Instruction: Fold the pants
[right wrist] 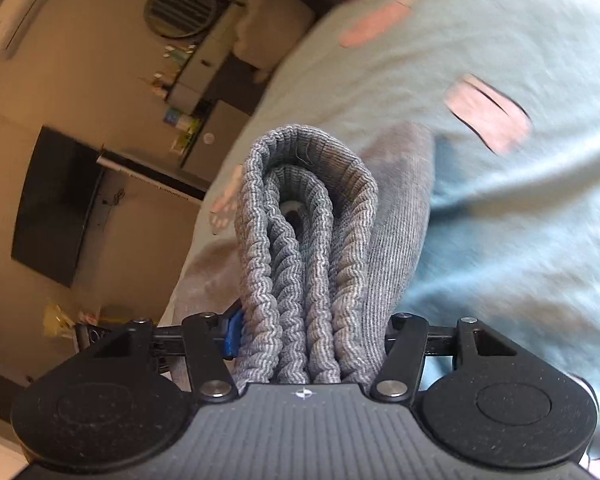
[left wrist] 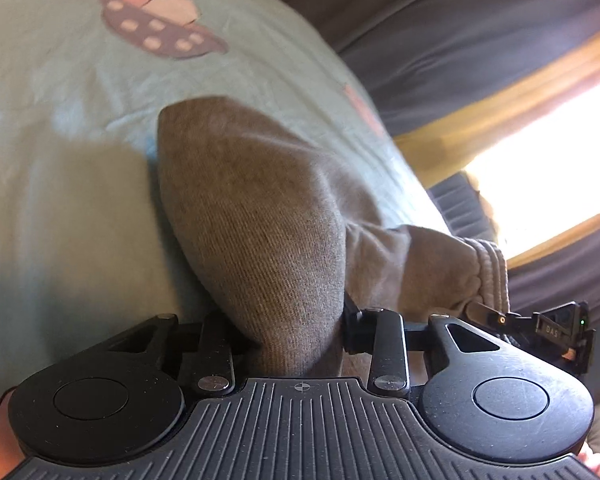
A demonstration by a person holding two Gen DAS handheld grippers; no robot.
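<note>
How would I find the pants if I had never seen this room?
Look for the big pale green bedsheet with pink and purple butterfly patches. The pants hang above it, pinched by the left gripper and right gripper. They are the only grey knit thing, with a thick ribbed waistband bunched in folds.

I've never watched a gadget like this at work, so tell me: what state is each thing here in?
Left tool: shut on the pants, plain fabric bunched between its fingers.
Right tool: shut on the pants' ribbed waistband.
Pants: grey, gathered, lifted at both gripped ends.
Waistband: doubled into folds.
Bedsheet: pale green, spread, lightly wrinkled.
Television: dark.
</note>
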